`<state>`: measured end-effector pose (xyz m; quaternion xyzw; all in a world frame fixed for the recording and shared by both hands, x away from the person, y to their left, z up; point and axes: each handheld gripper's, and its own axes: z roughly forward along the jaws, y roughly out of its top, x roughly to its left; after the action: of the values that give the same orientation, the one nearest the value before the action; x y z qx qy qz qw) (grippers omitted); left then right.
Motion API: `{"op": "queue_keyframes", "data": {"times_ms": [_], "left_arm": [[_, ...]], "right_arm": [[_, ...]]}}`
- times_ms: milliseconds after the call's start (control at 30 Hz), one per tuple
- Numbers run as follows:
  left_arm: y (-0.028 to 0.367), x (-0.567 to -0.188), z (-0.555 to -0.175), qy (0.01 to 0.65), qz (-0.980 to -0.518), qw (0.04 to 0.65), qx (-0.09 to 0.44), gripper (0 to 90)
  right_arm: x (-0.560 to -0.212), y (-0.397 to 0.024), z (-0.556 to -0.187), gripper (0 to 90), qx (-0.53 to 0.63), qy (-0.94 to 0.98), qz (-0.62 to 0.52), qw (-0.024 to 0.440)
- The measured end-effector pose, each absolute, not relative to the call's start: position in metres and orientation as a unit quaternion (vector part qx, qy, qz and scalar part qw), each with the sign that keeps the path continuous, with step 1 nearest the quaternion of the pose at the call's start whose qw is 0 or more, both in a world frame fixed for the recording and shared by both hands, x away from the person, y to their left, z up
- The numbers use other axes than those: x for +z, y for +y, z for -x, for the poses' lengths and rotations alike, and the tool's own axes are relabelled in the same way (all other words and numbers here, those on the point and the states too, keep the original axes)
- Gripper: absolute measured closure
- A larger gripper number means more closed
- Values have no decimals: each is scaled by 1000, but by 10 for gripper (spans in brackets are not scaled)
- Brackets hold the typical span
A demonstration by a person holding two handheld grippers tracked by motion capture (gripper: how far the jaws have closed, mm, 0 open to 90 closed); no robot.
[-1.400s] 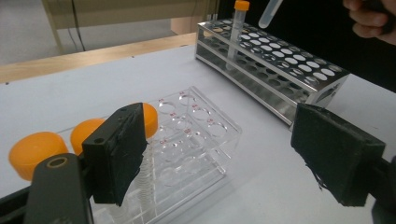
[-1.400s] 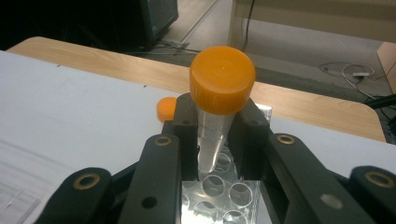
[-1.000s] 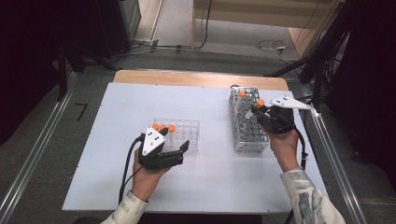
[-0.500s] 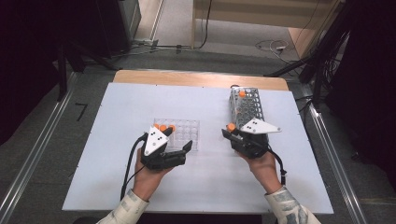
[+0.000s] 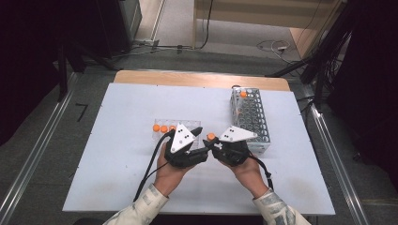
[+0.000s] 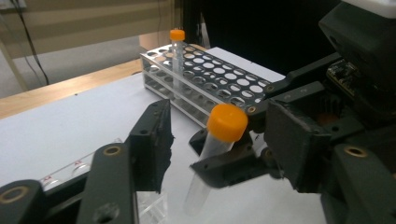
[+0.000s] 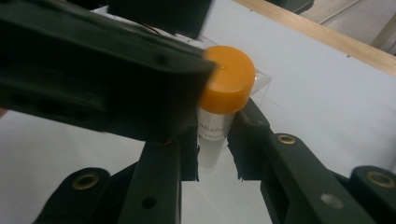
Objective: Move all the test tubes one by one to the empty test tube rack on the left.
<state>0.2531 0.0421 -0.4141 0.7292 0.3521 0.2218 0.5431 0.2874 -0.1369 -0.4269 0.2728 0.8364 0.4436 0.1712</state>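
Right gripper [image 5: 212,143] is pinching an orange-capped tube [image 6: 215,148] mid-table, between the clear tray [image 5: 162,123] on the left and the metal rack [image 5: 251,119] on the right. I'm bringing the left gripper [image 6: 205,140] in around it; its jaws have just been closing, the tube between them, not yet pressed. For a clean handover I'd square up below the cap and clamp before the right lets go. The tube's lower end is blurred, so I can't judge its tilt.

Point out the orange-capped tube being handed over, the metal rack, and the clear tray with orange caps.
Tube [image 6: 227,122], left gripper view, on its orange cap.
Metal rack [image 5: 253,117], high view, on its perforated top.
Clear tray [image 5: 162,123], high view, on its far rim.
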Motion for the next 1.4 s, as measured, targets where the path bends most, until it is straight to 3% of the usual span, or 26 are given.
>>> {"op": "queue_keyframes", "data": {"times_ms": [367,633,800,900,1067,1400], "left_arm": [[41,-417,-253,345,-744,524,230,683],[42,-416,-254,347,-743,525,227,699],[50,-411,-256,358,-732,532,230,700],[60,-404,-259,370,-721,538,232,701],[74,-393,-263,387,-702,549,235,701],[97,-383,-269,414,-681,545,261,701]], "right_arm": [[-428,-128,-283,717,445,841,-263,161],[-428,-128,-284,706,446,841,-265,157],[-429,-128,-284,428,444,844,-265,145],[-431,-130,-286,310,442,843,-277,132],[-435,-135,-289,255,450,835,-293,120],[-436,-142,-290,259,451,832,-299,125]]}}
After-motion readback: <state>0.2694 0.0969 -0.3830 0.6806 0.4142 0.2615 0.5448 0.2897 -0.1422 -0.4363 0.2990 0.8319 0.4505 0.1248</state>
